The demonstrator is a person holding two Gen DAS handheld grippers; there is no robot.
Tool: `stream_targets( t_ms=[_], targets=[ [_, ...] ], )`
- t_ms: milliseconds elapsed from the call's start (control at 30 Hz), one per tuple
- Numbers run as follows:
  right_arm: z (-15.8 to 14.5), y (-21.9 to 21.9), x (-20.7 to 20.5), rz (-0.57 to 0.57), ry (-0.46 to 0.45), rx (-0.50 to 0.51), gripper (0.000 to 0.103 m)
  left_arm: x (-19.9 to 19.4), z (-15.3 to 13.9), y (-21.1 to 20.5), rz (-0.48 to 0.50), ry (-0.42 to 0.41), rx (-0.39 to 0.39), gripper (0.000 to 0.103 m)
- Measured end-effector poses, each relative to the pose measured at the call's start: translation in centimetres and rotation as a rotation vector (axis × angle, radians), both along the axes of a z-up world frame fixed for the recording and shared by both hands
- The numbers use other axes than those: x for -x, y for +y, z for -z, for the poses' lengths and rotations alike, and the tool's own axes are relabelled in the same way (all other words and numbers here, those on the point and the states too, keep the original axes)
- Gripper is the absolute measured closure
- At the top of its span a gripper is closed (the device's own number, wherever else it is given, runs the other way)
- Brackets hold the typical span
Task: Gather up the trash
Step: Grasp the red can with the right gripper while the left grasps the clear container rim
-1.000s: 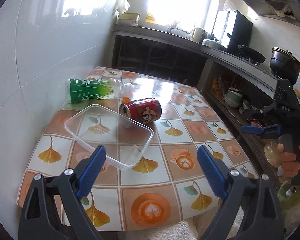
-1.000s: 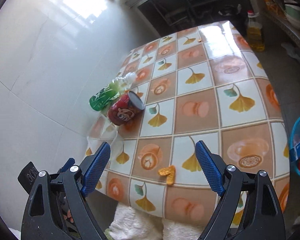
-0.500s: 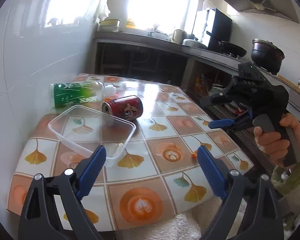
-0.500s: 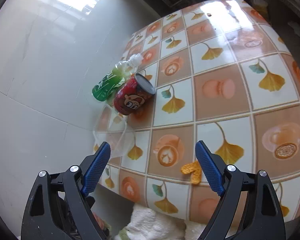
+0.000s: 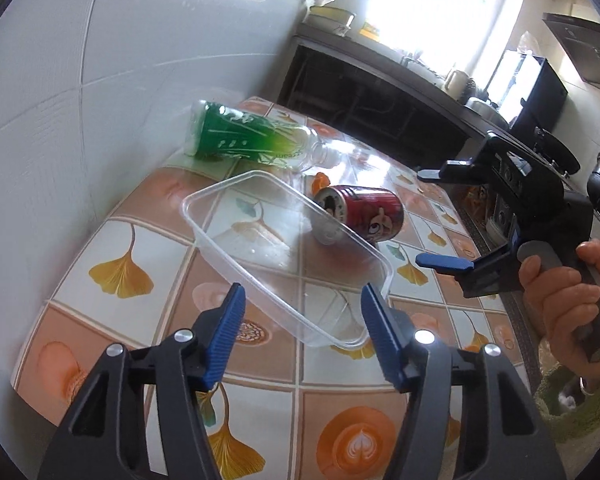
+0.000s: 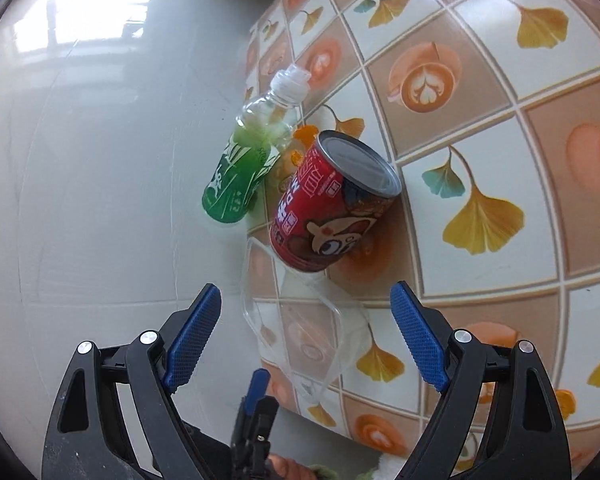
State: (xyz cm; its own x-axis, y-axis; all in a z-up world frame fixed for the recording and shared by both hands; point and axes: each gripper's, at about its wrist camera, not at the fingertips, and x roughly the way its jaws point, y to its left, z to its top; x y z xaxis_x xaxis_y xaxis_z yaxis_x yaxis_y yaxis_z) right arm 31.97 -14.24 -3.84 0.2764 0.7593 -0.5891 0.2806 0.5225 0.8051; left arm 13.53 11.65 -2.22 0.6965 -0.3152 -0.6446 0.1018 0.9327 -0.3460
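A clear plastic container (image 5: pixel 288 252) lies on the tiled table, with a red can (image 5: pixel 360 216) on its side behind it and a green-labelled bottle (image 5: pixel 252 140) lying by the wall. My left gripper (image 5: pixel 304 336) is open, its fingers either side of the container's near corner. My right gripper (image 6: pixel 306 340) is open above the table, over the container (image 6: pixel 300 336) and just short of the can (image 6: pixel 328 204). The bottle (image 6: pixel 252 160) lies left of the can. The right gripper also shows in the left wrist view (image 5: pixel 448 216).
A white tiled wall (image 5: pixel 60 120) runs along the table's left side. A dark kitchen counter (image 5: pixel 380 76) with appliances stands behind. The table's near edge (image 5: pixel 40 404) is close below my left gripper. Patterned tabletop (image 6: pixel 500 160) extends to the right.
My left gripper moved forward until its fingers straddle the container's corner. My right gripper moved in over the table toward the can and the container.
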Motion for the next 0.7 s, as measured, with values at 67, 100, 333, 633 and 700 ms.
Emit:
stream_targets(
  t_ms=[67,100,333,633,700],
  targets=[
    [0.9,0.7,-1.2,0.035,0.050,-0.008,0.020,-0.5,0.3,0.4,-0.014,0.021,0.024,0.049],
    [1.4,1.0,-1.6,0.056,0.073,-0.013,0.020,-0.5,0.5,0.5,-0.017,0.026,0.030,0.050],
    [4.2,1.1,-3.4,0.210,0.192,-0.034,0.021,-0.9,1.7,0.9,-0.016,0.059,0.068,0.059],
    [5.7,0.5,-3.5,0.258,0.201,-0.084,0.038,-1.5,2.1,0.8,-0.013,0.095,0.108,0.069],
    [5.7,0.0,-3.1,0.257,0.191,-0.080,0.039,-1.7,2.2,0.8,-0.017,0.108,0.113,0.074]
  ],
)
